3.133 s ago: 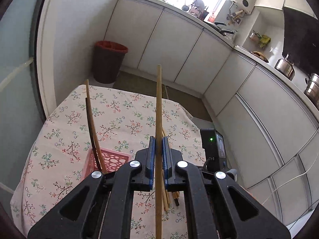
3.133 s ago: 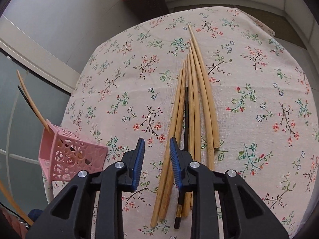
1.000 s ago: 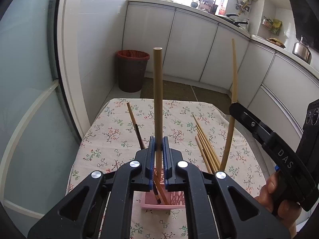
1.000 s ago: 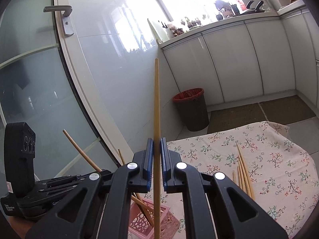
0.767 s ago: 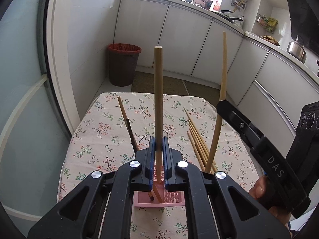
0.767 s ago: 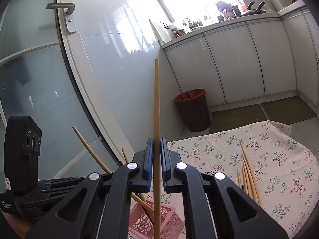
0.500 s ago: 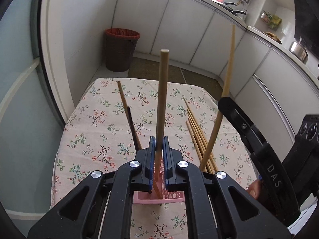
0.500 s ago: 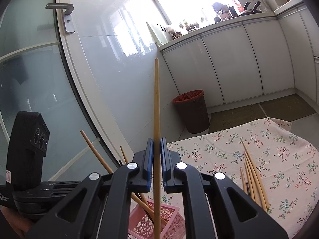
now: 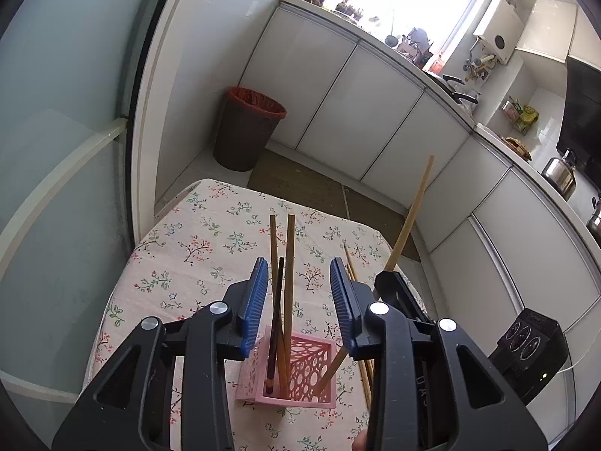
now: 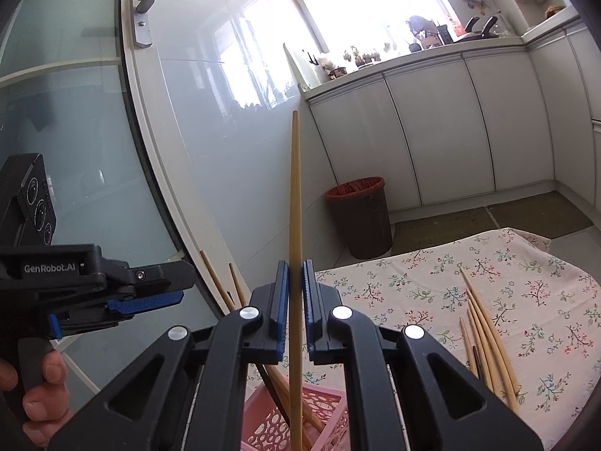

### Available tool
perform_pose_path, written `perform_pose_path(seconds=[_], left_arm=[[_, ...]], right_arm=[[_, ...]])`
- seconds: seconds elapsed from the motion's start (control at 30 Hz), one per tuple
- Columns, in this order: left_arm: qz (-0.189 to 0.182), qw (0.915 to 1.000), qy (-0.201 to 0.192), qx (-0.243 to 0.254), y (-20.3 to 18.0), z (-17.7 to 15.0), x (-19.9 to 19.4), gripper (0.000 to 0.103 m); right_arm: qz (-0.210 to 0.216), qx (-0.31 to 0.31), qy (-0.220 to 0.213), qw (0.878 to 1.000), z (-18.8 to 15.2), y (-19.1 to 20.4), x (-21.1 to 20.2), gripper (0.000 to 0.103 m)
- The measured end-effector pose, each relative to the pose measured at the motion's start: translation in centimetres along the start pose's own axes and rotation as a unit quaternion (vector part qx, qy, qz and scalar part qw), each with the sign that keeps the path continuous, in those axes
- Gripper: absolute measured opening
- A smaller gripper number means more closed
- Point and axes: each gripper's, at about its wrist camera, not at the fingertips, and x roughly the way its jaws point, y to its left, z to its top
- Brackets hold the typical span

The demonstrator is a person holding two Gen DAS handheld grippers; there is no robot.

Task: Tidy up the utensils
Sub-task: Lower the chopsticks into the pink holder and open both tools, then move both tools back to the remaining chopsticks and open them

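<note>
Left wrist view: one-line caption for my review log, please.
Open left claw above pink basket holding three chopsticks; right claw lowers a fourth chopstick in.

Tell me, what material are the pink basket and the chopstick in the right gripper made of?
The pink basket looks like moulded plastic: uniform colour, cut-out round holes. The chopstick held by the right gripper seems bamboo or wood: pale tan, matte, faint grain.

Upright chopsticks (image 9: 288,293) crowd the pink basket (image 9: 319,398); floral table (image 9: 195,263) beyond lies open
</note>
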Motion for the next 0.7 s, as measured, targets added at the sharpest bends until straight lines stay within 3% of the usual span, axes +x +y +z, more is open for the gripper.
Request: perform_pose_path(seconds=[0.1, 0.4, 0.47, 0.53, 0.7], left_arm=[[0.001, 1.0000, -0.006, -0.006, 0.1, 0.0, -0.3, 0.040], [-0.002, 0.9999, -0.010, 0.005, -0.3, -0.3, -0.6, 0.041], [-0.002, 0.9999, -0.010, 0.012, -0.8, -0.4, -0.7, 0.041], [-0.004, 0.9997, -0.008, 0.021, -1.4, -0.5, -0.6, 0.042], [0.000, 0.9987, 0.010, 0.050, -3.6, -1.5, 0.4, 0.052]], right_arm=[[-0.003, -0.011, 0.008, 1.000, -0.5, 0.1, 0.4, 0.009], [0.012, -0.002, 0.048, 0.999, 0.6, -0.2, 0.0, 0.012], [0.004, 0.003, 0.059, 0.998, 1.8, -0.9, -0.6, 0.023], [-0.005, 0.013, 0.069, 0.998, 3.0, -2.0, -1.4, 0.043], [-0.046, 0.040, 0.104, 0.993, 5.9, -5.6, -3.2, 0.044]])
